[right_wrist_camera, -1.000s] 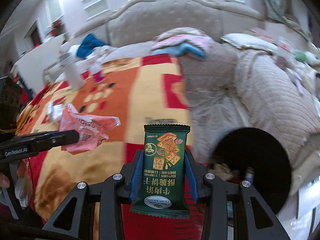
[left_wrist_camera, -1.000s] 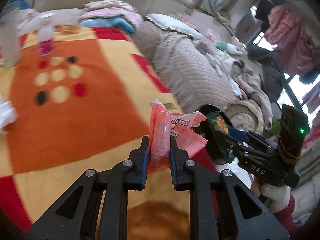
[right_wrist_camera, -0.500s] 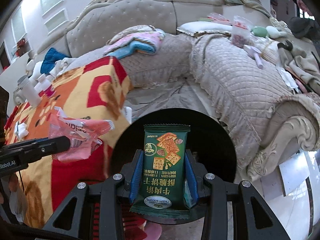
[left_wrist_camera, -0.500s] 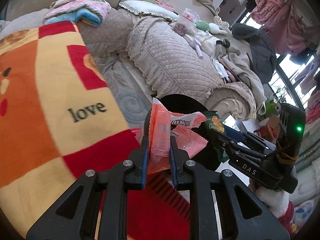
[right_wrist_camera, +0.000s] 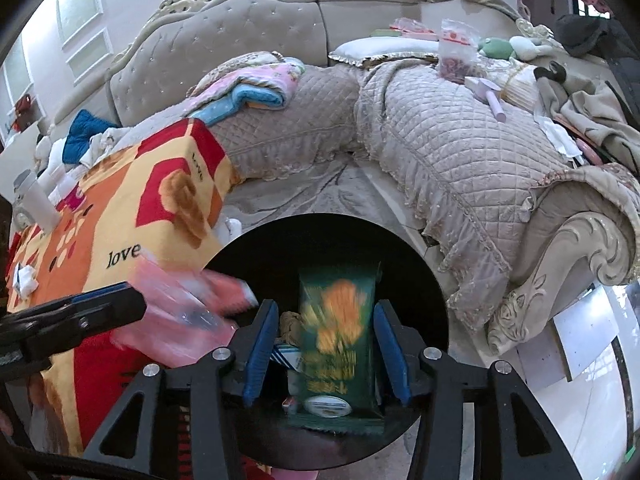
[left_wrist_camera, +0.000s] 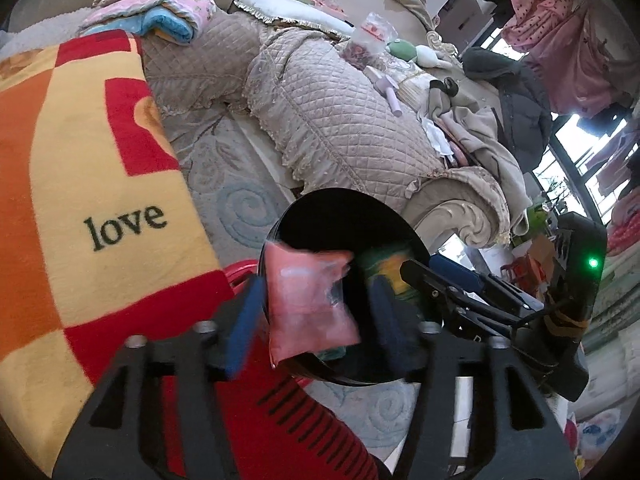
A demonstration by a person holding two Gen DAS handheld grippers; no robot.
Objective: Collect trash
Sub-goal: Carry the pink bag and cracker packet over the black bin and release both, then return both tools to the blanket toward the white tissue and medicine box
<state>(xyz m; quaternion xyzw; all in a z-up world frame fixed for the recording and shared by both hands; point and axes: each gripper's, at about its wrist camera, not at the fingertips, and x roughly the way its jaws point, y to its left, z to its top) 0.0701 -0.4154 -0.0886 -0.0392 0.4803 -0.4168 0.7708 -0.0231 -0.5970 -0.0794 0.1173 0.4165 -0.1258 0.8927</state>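
My left gripper (left_wrist_camera: 316, 320) is open over the black bin (left_wrist_camera: 340, 208). A pink wrapper (left_wrist_camera: 308, 304) hangs blurred between its spread fingers, loose and falling. My right gripper (right_wrist_camera: 326, 344) is open too, over the same bin (right_wrist_camera: 332, 228). The green cracker packet (right_wrist_camera: 340, 340) is blurred between its fingers, dropping into the bin. The pink wrapper (right_wrist_camera: 180, 308) and my left gripper's fingers (right_wrist_camera: 100, 304) show at the left in the right wrist view. My right gripper (left_wrist_camera: 448, 284) shows at the right in the left wrist view.
An orange, yellow and red blanket with "love" (left_wrist_camera: 80, 200) covers the table on the left. A quilted beige sofa (left_wrist_camera: 340, 120) curves behind the bin. A red stool (left_wrist_camera: 272, 404) stands under my left gripper. Bottles (right_wrist_camera: 36, 200) and a white scrap (right_wrist_camera: 24, 280) lie on the blanket.
Both grippers have opened above the bin. The pink wrapper and the green packet have slipped free and are falling, blurred. Both grippers moved from over the blanket to over the bin.
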